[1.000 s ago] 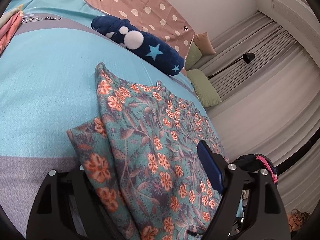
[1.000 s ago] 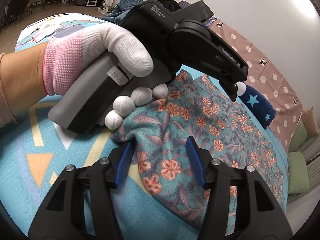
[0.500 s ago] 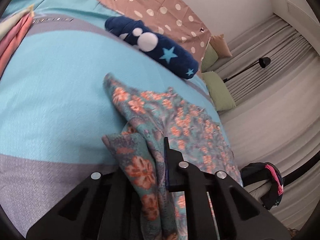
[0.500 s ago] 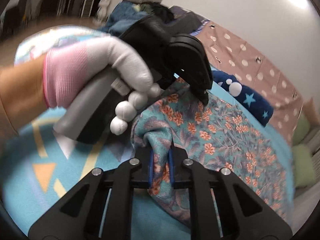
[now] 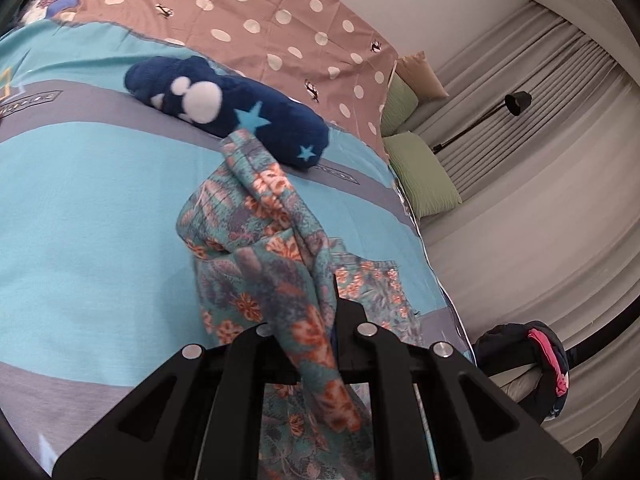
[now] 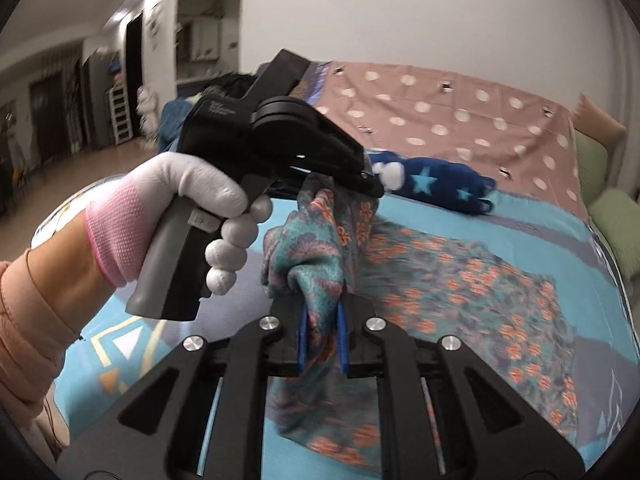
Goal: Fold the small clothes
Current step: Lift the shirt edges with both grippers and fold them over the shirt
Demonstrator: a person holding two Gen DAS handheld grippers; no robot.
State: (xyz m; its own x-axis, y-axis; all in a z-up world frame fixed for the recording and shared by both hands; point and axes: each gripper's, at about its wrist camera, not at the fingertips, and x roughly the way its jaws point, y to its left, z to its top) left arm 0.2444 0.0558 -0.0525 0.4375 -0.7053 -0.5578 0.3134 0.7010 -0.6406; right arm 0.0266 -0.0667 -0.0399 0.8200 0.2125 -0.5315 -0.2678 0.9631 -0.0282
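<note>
**Floral garment lifted by one edge, fold not yet laid**

The floral garment is pinched at one end by both grippers and raised off the bed cover; the rest is left lying flat on the bed. The left gripper is seen pressed together on a bunched fold; the right gripper is clamped on the neighbouring corner, blue pads against cloth. By judgement, only the pickup is done: carrying the edge over, laying it down and smoothing are left. A navy star-print plush is noted just beyond the garment, likely in the way of a far fold. A polka-dot sheet and green cushions are noted further off
</note>
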